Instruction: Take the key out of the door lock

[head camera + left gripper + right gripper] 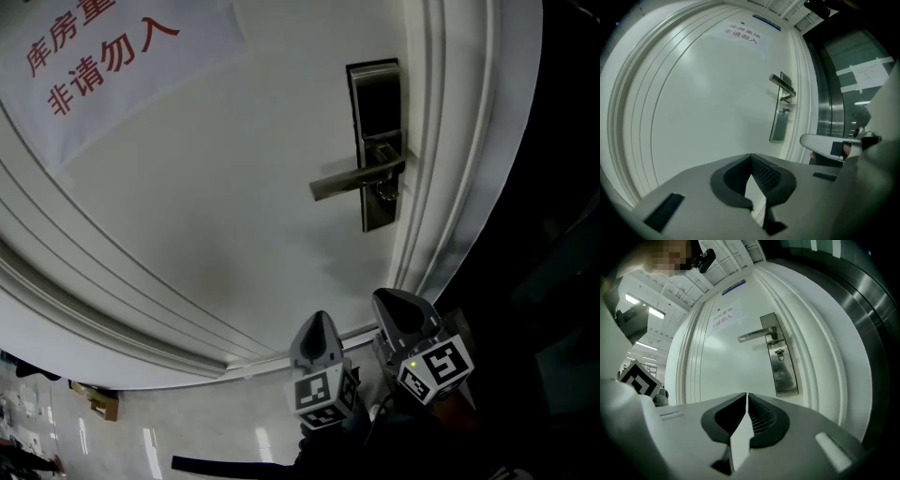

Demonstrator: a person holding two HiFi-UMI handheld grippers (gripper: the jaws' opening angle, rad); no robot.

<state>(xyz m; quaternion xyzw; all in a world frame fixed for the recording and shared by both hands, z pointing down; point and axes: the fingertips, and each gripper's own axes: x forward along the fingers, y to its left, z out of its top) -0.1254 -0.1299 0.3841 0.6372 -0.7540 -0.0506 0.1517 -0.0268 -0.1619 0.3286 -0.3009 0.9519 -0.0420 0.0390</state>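
A metal lock plate (377,141) sits on the white door (206,206), with a lever handle (356,177) pointing left. Below the lever a key with a ring (387,193) sticks in the lock. It also shows in the left gripper view as the key (786,111) and in the right gripper view as the key (778,354). My left gripper (319,319) and right gripper (387,296) are side by side well below the lock, away from the door. The left gripper (751,157) is shut with nothing in it. So is the right gripper (747,394).
A paper sign with red characters (94,52) is stuck on the door's upper left. The moulded door frame (450,187) runs along the lock side, with a dark steel panel (874,333) beyond it. A cardboard box (96,401) lies on the glossy floor.
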